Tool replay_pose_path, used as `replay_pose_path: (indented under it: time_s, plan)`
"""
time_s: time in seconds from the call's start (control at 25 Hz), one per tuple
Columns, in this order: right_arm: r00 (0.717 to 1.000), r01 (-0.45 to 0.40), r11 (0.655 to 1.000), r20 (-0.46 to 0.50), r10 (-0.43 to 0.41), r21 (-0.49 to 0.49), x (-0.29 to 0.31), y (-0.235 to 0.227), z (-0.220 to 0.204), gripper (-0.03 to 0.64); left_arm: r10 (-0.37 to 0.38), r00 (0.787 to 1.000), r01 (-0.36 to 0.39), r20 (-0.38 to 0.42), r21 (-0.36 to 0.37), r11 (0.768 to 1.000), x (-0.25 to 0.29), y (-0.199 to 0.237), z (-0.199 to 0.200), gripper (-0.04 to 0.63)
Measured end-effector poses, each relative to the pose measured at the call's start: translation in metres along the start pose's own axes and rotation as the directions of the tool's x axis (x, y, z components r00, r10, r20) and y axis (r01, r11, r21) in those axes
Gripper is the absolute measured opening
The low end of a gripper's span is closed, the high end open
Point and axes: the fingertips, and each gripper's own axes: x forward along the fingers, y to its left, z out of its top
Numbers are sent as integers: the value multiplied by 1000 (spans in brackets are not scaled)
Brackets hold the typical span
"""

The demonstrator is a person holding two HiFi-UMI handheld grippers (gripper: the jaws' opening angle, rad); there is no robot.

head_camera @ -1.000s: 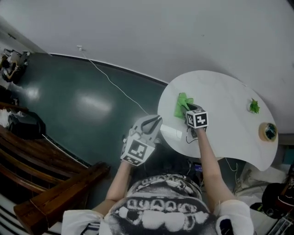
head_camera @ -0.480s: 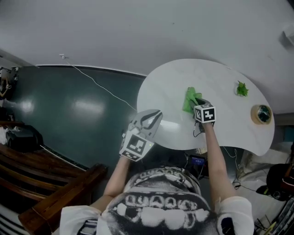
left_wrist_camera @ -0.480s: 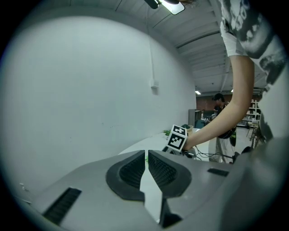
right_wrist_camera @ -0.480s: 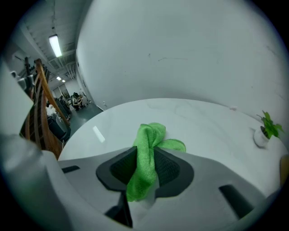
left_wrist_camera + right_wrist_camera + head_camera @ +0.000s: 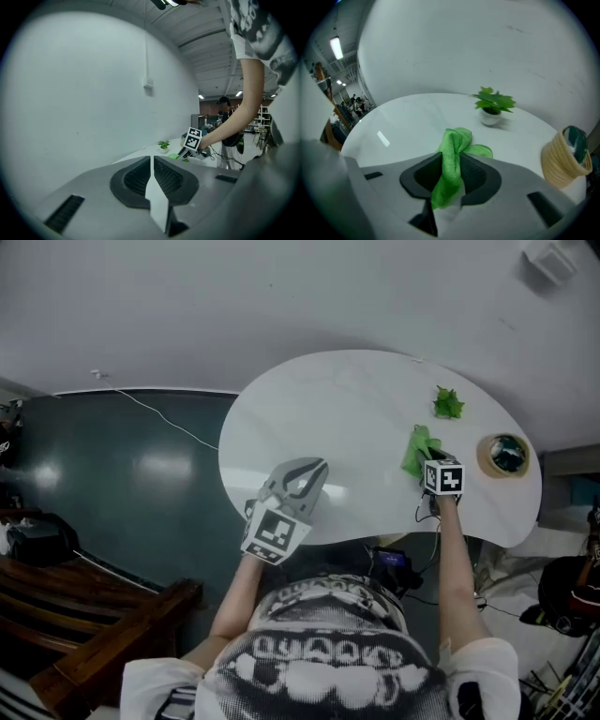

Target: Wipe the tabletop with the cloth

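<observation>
While the right gripper (image 5: pixel 426 463) clamps the cloth (image 5: pixel 418 446) at three o'clock on the surface (image 5: pixel 328 418), the left gripper (image 5: pixel 316 469) hangs closed.

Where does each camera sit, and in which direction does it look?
Head view: on the person's head, looking steeply down at the table; both arms, left tongs and right tongs show.
Left gripper view: on the left tongs, looking along their shut jaws at the wall and the right tongs; the right arm shows.
Right gripper view: on the right tongs, looking over the clamped cloth at the plant.
Shared: all three show cloth and plant.
</observation>
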Motion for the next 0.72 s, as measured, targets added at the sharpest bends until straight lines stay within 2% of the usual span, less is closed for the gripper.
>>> replay_pose_path:
  time_s: [0.2,0.36,0.6,0.72]
  plan:
    - [995,95,994,-34,-93,48,-23,-100,-38,114,-5,1000,5,-15,9,1000,37,-29,10,21]
    - [988,143,989,-68,-139,46,-38,-158,-62,114,-3,1000,3,-24,8,1000,58,-45,15,21]
    - [989,112,992,-87,-117,-66,-36,-191,-70,116,12,999,-11,-46,19,1000,77,-58,16,21]
    - [988,122,988,-84,-130,-91,-27,-206,-66,115,25,998,-24,-58,25,999,79,-59,15,21]
